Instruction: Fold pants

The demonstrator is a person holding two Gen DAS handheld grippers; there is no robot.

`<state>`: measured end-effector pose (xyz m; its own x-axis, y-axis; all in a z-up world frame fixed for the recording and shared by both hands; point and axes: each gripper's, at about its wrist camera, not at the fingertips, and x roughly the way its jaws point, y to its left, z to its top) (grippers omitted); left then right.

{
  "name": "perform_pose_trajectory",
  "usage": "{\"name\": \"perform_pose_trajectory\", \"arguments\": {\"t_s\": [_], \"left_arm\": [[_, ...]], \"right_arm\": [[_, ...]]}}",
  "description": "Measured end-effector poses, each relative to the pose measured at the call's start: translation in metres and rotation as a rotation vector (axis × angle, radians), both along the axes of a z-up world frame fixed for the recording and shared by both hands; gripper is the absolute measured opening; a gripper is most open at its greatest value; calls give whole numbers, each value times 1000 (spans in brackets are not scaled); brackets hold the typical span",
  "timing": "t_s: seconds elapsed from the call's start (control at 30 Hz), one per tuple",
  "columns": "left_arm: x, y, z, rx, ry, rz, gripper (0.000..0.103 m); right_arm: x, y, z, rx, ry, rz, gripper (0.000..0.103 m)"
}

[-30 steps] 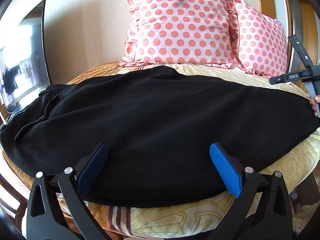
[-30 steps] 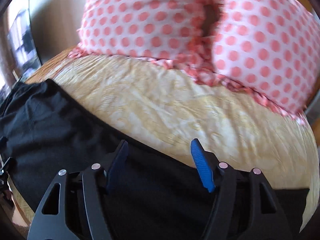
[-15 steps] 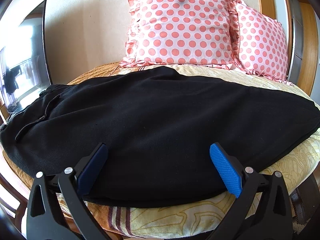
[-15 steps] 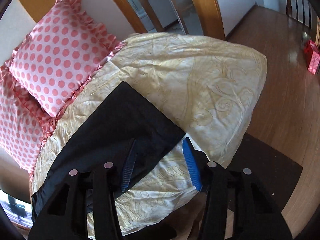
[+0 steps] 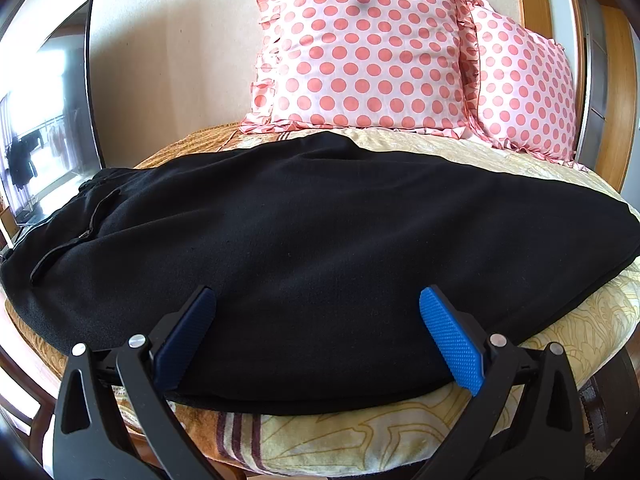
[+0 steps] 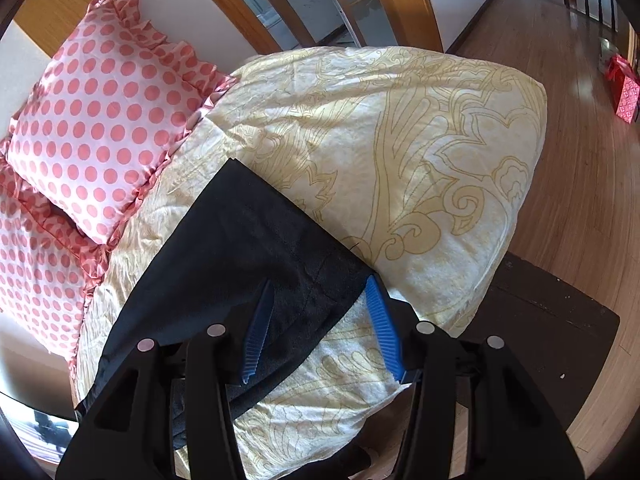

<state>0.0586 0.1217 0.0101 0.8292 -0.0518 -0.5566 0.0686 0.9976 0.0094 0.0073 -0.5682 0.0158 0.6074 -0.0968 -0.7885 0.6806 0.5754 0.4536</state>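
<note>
Swung since a second ago, the right gripper (image 6: 320,304), jaws apart, straddles the pants (image 6: 248,248) hem corner; pinching comes next. Left gripper (image 5: 316,320) hovers open.

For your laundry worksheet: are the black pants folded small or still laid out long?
Laid out long: the pants stretch across the bed, waistband left, hem right.

my matte black knit pants (image 5: 320,240), satiny polka-dot pillows (image 5: 364,56), soft printed cloth bedspread (image 6: 400,140), glossy wood floor (image 6: 580,160), stippled blue rubbery pads (image 5: 452,344)
</note>
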Motion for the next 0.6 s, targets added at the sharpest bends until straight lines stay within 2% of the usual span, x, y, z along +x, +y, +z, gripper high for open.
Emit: {"name": "perform_pose_trajectory", "arguments": {"t_s": [0.1, 0.2, 0.23, 0.27, 0.3, 0.43, 0.6], "left_arm": [[-1, 0, 0, 0, -3, 1, 101], [-2, -1, 0, 1, -7, 1, 101], [-2, -1, 0, 2, -7, 1, 101], [-2, 0, 1, 2, -7, 0, 101], [-3, -1, 0, 1, -7, 1, 101], [-3, -1, 0, 1, -7, 3, 101], [-3, -1, 0, 1, -8, 3, 101]], "right_arm": [[6, 0, 0, -17, 11, 4, 51], [6, -3, -2, 2, -33, -4, 50], [5, -3, -2, 7, -51, -5, 42], [5, -3, -4, 29, -85, 5, 22], [4, -4, -7, 51, -114, 9, 16], [4, 1, -2, 48, -202, 21, 15], [15, 21, 33, 22, -334, 113, 15]]}}
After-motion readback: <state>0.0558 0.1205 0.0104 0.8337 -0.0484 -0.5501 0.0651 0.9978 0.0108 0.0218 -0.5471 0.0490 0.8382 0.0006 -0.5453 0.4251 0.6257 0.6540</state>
